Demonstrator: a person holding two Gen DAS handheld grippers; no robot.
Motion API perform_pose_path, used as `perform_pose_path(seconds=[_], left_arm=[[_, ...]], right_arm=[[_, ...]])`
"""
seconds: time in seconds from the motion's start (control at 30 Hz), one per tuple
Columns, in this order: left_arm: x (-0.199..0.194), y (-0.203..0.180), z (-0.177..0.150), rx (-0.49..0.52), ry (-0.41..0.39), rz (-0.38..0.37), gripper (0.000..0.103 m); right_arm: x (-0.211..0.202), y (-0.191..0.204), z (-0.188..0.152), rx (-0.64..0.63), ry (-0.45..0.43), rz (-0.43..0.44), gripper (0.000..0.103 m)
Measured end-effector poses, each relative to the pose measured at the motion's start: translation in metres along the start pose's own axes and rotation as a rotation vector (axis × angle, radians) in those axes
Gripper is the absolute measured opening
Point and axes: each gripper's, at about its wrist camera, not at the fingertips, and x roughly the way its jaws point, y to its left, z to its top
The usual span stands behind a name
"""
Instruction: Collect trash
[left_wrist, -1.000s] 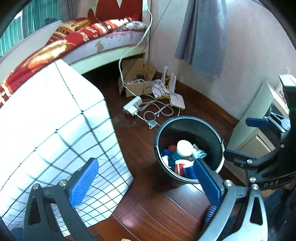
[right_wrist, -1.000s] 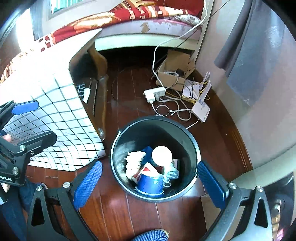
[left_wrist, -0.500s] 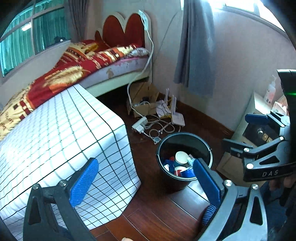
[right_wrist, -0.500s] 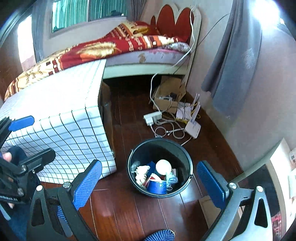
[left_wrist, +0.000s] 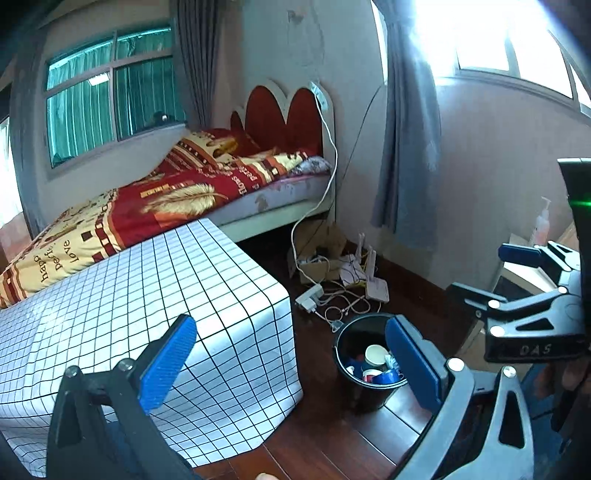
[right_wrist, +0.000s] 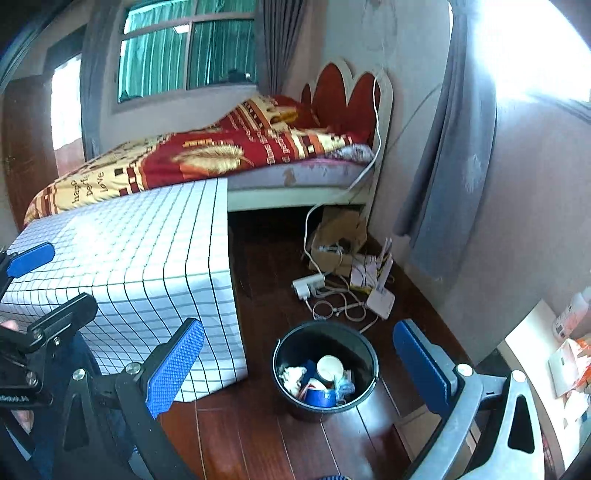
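A black bin (left_wrist: 369, 391) (right_wrist: 325, 402) stands on the dark wooden floor, holding several pieces of trash: a white cup (right_wrist: 330, 366), a blue cup (right_wrist: 320, 396), crumpled paper (right_wrist: 291, 377). My left gripper (left_wrist: 291, 363) is open and empty, high above the floor, left of the bin. My right gripper (right_wrist: 299, 365) is open and empty too, raised well above the bin. The right gripper's body shows at the right edge of the left wrist view, and the left gripper's body at the left edge of the right wrist view.
A table under a white checked cloth (left_wrist: 140, 302) (right_wrist: 140, 258) stands left of the bin. Behind are a bed (left_wrist: 184, 199) with a red and yellow cover, a power strip (right_wrist: 308, 285), cables, a router (right_wrist: 380, 301) and a cardboard box (right_wrist: 338, 236). A pale cabinet (right_wrist: 546, 354) stands at right.
Both grippers have risen and tilted up away from the bin, which now looks much smaller. The bed, windows and walls have come into view. Both stayed open and empty.
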Motion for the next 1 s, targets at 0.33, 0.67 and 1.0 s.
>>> perform_pose_path(seconds=[0.33,0.67,1.0], left_arm=[[-0.0009,0.0033,0.0001,-0.001,-0.02,0.027,0.102],[-0.0039,-0.0017,-0.0018,-0.006,-0.016,0.025,0.102],[-0.0065,-0.002,-0.0003,-0.005,-0.018,0.024,0.102]], right_arm=[[-0.0029,0.0108,0.0022,-0.002,-0.007,0.014,0.103],[-0.0044,0.0014,0.0,0.009,-0.002,-0.003,0.103],[-0.007,0.0018,0.0022,0.0,-0.004,-0.004,0.103]])
